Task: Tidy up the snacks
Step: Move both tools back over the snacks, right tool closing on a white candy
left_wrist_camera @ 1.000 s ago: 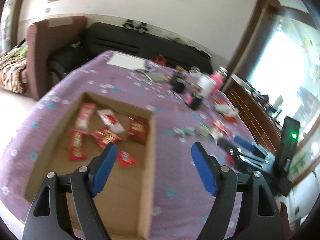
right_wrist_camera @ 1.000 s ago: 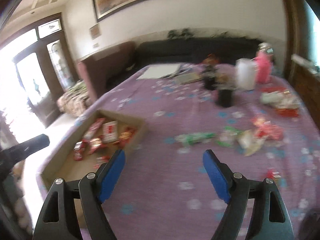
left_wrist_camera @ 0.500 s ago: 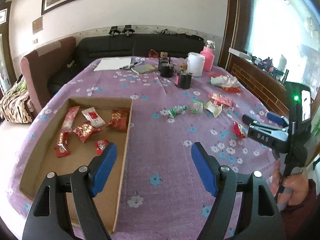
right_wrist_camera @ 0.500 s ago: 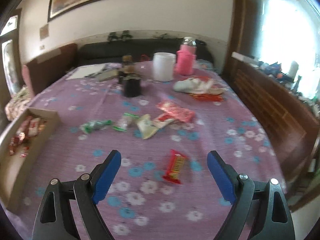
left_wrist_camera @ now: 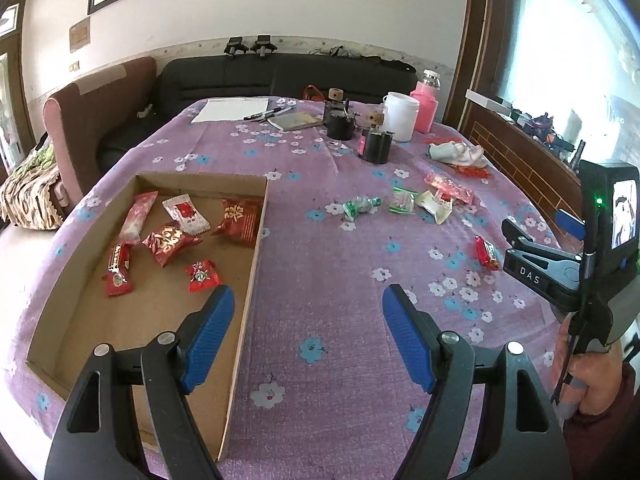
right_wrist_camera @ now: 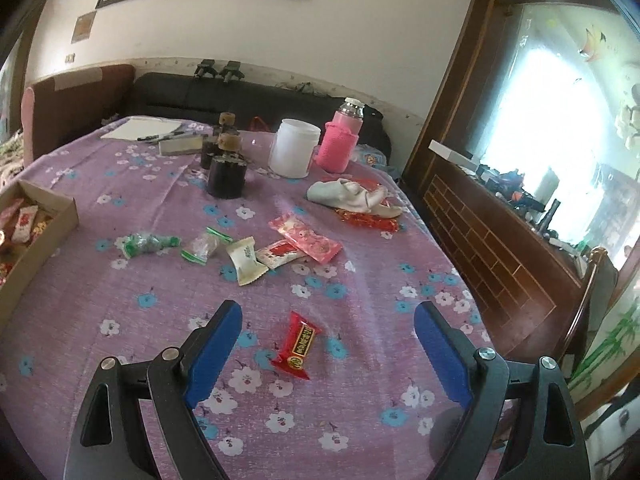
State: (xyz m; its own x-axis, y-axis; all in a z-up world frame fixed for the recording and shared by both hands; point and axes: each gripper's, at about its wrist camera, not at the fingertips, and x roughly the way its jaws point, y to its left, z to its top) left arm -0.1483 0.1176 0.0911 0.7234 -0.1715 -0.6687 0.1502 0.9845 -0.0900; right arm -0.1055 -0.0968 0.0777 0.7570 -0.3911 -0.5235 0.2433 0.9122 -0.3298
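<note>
From the left wrist, the left gripper (left_wrist_camera: 308,330) is seen spread wide and empty over the cardboard tray's (left_wrist_camera: 256,248) right wall — six wrapped snacks (left_wrist_camera: 170,240) lie inside. From the right wrist, the right gripper (right_wrist_camera: 328,344) is held agape, its jaws having just been opening with nothing clamped, above a red snack bar (right_wrist_camera: 298,346) on the purple tablecloth (right_wrist_camera: 360,420); loose wrappers (right_wrist_camera: 244,260), a black holder (right_wrist_camera: 226,176) and a white jar (right_wrist_camera: 294,152) are ranged farther off.

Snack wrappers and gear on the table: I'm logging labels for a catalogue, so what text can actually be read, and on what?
"DAS": white letters on the black body of the right hand-held gripper, seen from the left wrist view.
Red snack bar on the tablecloth: gold label print, too small to read.
Red packets in the cardboard box: large gold characters, not legible.
Wall plaque: blurred.
</note>
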